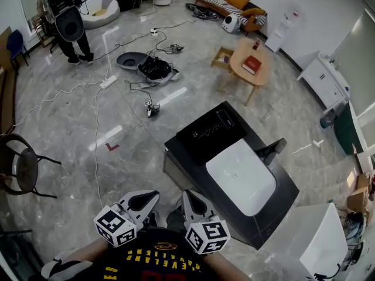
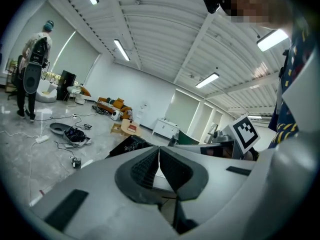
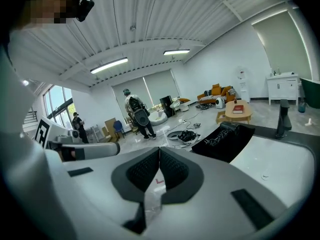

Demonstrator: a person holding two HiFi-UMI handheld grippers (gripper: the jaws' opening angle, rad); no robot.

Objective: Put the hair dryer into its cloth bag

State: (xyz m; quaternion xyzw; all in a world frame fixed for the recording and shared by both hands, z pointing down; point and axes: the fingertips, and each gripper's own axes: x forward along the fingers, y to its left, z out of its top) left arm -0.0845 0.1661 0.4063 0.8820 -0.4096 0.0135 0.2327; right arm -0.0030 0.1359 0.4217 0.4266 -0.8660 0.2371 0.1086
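Observation:
A black cloth bag with pale lettering lies on the far end of a black table; it also shows in the right gripper view and the left gripper view. A dark hair dryer stands at the table's right edge, beside a white pad, and appears upright in the right gripper view. My left gripper and right gripper hover side by side in front of the table's near corner, both shut and empty. Their jaws meet in the left gripper view and the right gripper view.
A round wooden table with a red book stands beyond the black table. An open black case and cables lie on the marble floor. A person with a backpack stands far left. A chair is left, a white box right.

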